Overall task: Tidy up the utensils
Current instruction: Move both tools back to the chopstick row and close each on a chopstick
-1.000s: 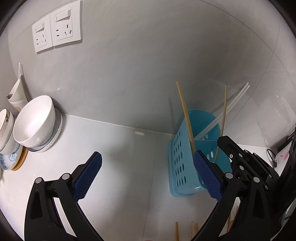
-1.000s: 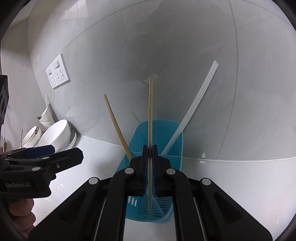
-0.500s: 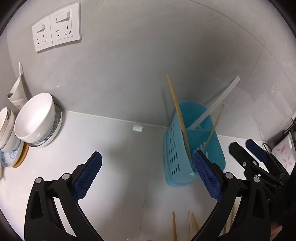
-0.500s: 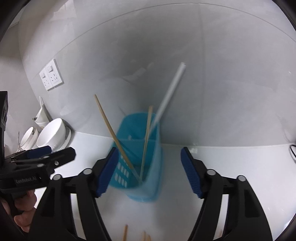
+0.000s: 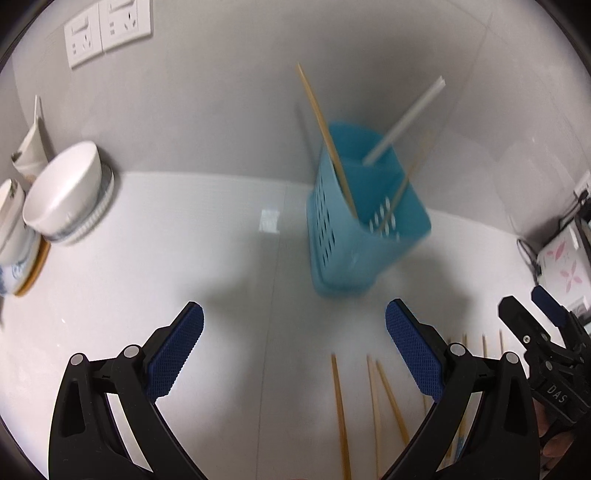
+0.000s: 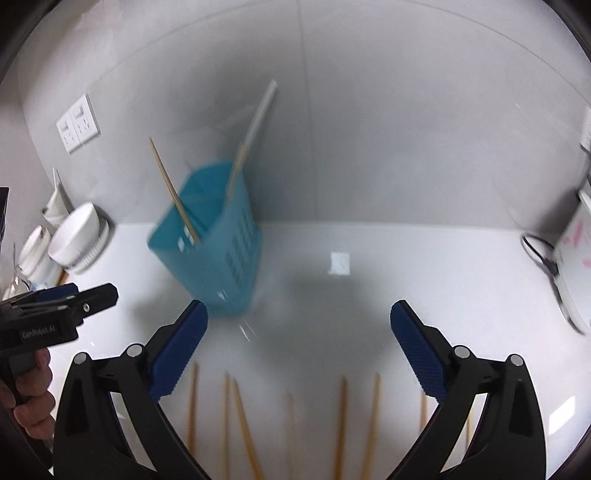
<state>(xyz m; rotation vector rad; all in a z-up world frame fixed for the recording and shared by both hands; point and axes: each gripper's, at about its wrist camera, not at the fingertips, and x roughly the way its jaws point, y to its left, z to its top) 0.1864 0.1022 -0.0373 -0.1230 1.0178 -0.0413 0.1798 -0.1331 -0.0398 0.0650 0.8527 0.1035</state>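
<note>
A blue perforated utensil holder [image 5: 354,229] stands on the white counter near the wall; it also shows in the right wrist view [image 6: 214,243]. In it lean two wooden chopsticks [image 5: 325,136] and a white chopstick [image 5: 402,118]. Several loose wooden chopsticks [image 6: 243,424] lie on the counter in front, also in the left wrist view [image 5: 340,410]. My left gripper [image 5: 293,354] is open and empty, back from the holder. My right gripper [image 6: 299,354] is open and empty above the loose chopsticks.
White bowls [image 5: 62,192] stacked on plates stand at the left by the wall. Wall sockets [image 5: 107,31] are above them. A white box with a pink pattern [image 5: 565,266] and cables sit at the right.
My right gripper opened and let a wooden chopstick go into the holder. Both grippers then pulled back from the holder, bringing the loose chopsticks into view.
</note>
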